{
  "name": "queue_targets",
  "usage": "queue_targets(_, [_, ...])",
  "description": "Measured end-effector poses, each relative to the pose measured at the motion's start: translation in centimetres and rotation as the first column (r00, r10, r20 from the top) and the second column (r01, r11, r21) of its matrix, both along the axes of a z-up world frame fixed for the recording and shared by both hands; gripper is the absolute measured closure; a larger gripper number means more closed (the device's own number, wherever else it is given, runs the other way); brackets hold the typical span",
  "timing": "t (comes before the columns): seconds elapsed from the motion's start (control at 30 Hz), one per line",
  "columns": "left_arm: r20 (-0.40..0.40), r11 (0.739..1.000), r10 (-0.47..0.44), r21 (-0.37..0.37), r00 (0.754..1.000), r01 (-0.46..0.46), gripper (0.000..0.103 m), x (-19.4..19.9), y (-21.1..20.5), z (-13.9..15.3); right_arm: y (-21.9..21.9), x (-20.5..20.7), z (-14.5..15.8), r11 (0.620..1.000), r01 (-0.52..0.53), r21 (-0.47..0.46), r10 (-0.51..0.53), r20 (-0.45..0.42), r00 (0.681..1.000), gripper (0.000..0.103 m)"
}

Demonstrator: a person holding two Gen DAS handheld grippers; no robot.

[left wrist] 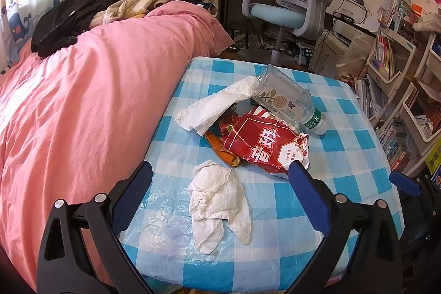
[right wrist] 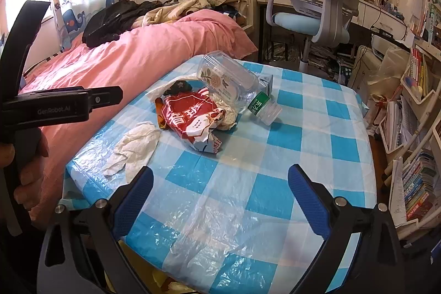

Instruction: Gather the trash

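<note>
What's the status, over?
Left gripper and right gripper open, empty. Crumpled tissue between left jaws, untouched. Red wrapper, bottle behind.

A blue-and-white checked tablecloth [left wrist: 344, 156] carries a red snack wrapper [left wrist: 264, 142] with white lettering, white crumpled tissues [left wrist: 217, 200] and a clear bottle [left wrist: 286, 98] with a green label; a pink duvet [left wrist: 96, 90] lies left.

Black left tool [left wrist: 220, 183] and right tool [right wrist: 220, 185], blue ribbed pads (silver screws)
</note>
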State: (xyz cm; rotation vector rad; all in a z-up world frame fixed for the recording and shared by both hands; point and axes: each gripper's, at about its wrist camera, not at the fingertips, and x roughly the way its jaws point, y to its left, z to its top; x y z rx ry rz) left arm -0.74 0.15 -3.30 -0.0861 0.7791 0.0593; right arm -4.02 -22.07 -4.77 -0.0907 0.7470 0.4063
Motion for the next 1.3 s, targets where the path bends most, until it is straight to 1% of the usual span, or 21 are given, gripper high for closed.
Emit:
queue_targets(0.13, [-0.007,1.0,0.015,-0.021,1.0,-0.015,0.008,0.0,0.7,-0.1,0.0,-0.1,-0.2,1.0,0.002,-0.011,-0.002,-0.001,1.0,0.009])
queue_targets(0.3, [-0.028,0.994,0.054,-0.089,0.998,-0.056,0.008,-0.1,2.7,-0.5,0.0,-0.2,-0.2,1.0,-0.001,-0.013,0.001,0.0,1.0,0.009])
queue_targets(0.4, [-0.04,0.991,0.074,-0.113,0.996,-0.078,0.008,0.0,3.6,-0.7,0.0,-0.3,-0.2,1.0,-0.007,-0.015,0.008,0.003,1.0,0.009])
queue_targets(0.6, [-0.054,0.975,0.139,-0.166,0.989,-0.146,0.008,0.2,5.9,-1.0,0.1,-0.3,-0.4,1.0,-0.026,-0.017,0.026,-0.003,1.0,0.009])
queue_targets(0.7, [-0.07,0.969,0.155,-0.185,0.985,-0.166,0.008,0.4,6.6,-1.4,0.6,-0.2,-0.6,0.999,-0.046,-0.024,0.046,-0.008,0.999,0.009])
queue_targets(0.77, [-0.091,0.967,0.157,-0.186,0.983,-0.171,0.008,0.6,6.7,-1.9,1.1,-0.1,-0.8,0.998,-0.06,-0.026,0.06,-0.013,0.998,0.009])
queue_targets(0.9, [-0.113,0.968,0.139,-0.192,0.984,-0.159,0.008,0.9,6.3,-2.4,2.2,1.1,-1.1,0.997,-0.077,0.007,0.077,-0.031,0.997,0.009])
queue_targets(1.07, [-0.124,0.987,0.112,-0.105,0.986,-0.125,0.008,1.4,4.9,-2.9,3.8,3.4,-2.2,0.996,-0.082,0.034,0.084,-0.064,0.994,0.009])
queue_targets(1.1, [-0.126,0.987,0.111,-0.098,0.986,-0.123,0.008,1.5,4.9,-3.0,4.0,3.8,-2.5,0.996,-0.08,0.037,0.083,-0.071,0.994,0.009])
queue_targets(1.13, [-0.126,0.987,0.111,-0.098,0.986,-0.124,0.008,1.6,4.9,-3.0,4.2,4.3,-2.7,0.996,-0.079,0.044,0.082,-0.079,0.993,0.011])
queue_targets(1.17, [-0.125,0.987,0.111,-0.1,0.986,-0.124,0.008,1.6,4.9,-3.0,4.3,4.8,-2.9,0.996,-0.077,0.053,0.081,-0.087,0.993,0.015])
queue_targets(1.3, [-0.124,0.988,0.107,-0.096,0.987,-0.119,0.008,1.8,4.6,-3.1,4.1,6.5,-3.6,0.993,-0.06,0.104,0.073,-0.123,0.99,0.023])
